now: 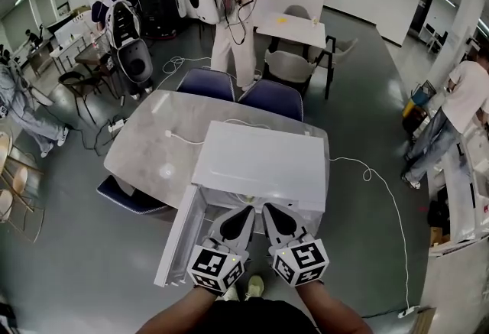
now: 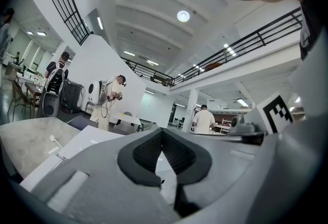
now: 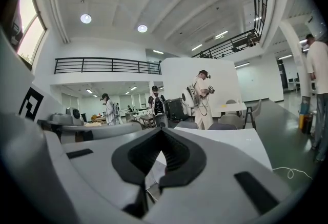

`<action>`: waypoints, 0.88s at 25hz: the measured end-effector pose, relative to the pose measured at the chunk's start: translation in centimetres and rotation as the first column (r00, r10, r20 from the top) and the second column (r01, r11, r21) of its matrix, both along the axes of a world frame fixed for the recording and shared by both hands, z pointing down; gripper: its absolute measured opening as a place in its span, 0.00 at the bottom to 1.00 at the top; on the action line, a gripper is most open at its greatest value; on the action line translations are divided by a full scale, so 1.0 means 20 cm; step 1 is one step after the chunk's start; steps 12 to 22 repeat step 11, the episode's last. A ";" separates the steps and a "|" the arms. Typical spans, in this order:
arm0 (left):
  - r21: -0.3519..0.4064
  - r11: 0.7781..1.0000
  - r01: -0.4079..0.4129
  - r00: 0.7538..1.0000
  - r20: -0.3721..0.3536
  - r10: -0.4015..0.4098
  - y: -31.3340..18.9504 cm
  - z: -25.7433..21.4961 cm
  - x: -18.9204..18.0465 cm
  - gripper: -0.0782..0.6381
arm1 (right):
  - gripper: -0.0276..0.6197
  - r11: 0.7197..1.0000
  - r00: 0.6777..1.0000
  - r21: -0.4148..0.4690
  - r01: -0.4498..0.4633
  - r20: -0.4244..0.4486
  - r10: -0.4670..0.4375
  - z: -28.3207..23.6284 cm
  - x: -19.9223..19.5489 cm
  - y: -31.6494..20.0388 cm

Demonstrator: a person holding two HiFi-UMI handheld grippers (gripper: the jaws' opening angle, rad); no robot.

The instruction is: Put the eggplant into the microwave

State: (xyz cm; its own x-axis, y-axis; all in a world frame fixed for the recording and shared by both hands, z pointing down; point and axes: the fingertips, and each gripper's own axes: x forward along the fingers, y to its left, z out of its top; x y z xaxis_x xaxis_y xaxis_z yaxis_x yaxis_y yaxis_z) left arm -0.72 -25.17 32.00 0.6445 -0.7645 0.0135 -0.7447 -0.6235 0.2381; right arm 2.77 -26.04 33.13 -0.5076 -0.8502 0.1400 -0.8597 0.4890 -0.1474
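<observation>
Hovering just short of the open microwave [image 1: 260, 160] at twelve o'clock, left gripper [image 2: 162, 132] and right gripper [image 3: 162, 132] both have jaws pressed together on nothing; no eggplant shows, so its bearing and long axis cannot be told.

The left tool [image 1: 246, 212] and right tool [image 1: 270, 210] are pale grey shells lined with black ribbed pads [image 2: 146, 154]. Behind each sits a white cube [image 1: 216, 267] printed with black square markers. The person wears a dark top [image 1: 244, 319].

Microwave [image 1: 260, 164] on table [image 1: 145, 149]; chairs [image 1: 206, 84] behind table.
</observation>
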 end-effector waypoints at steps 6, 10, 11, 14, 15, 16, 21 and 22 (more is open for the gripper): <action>0.002 1.000 0.018 1.000 0.014 -0.018 -0.01 0.00 -0.01 0.12 | 0.04 1.000 1.000 0.016 0.012 0.003 -0.012 -0.02 -0.02 -0.01; 0.003 1.000 0.019 1.000 0.022 -0.019 -0.02 -0.01 0.00 0.12 | 0.04 1.000 1.000 0.016 0.010 0.004 -0.010 -0.03 0.00 -0.02; 0.003 1.000 0.019 1.000 0.023 -0.019 -0.03 -0.02 0.00 0.12 | 0.04 1.000 1.000 0.017 0.010 0.004 -0.010 -0.03 0.00 -0.02; 0.003 1.000 0.019 1.000 0.023 -0.019 -0.03 -0.02 0.00 0.12 | 0.04 1.000 1.000 0.017 0.010 0.004 -0.010 -0.03 0.00 -0.02; 0.003 1.000 0.019 1.000 0.023 -0.019 -0.03 -0.02 0.00 0.12 | 0.04 1.000 1.000 0.017 0.010 0.004 -0.010 -0.03 0.00 -0.02; 0.003 1.000 0.019 1.000 0.023 -0.019 -0.03 -0.02 0.00 0.12 | 0.04 1.000 1.000 0.017 0.010 0.004 -0.010 -0.03 0.00 -0.02; 0.003 1.000 0.019 1.000 0.023 -0.019 -0.03 -0.02 0.00 0.12 | 0.04 1.000 1.000 0.017 0.010 0.004 -0.010 -0.03 0.00 -0.02; 0.003 1.000 0.019 1.000 0.023 -0.019 -0.03 -0.02 0.00 0.12 | 0.04 1.000 1.000 0.017 0.010 0.004 -0.010 -0.03 0.00 -0.02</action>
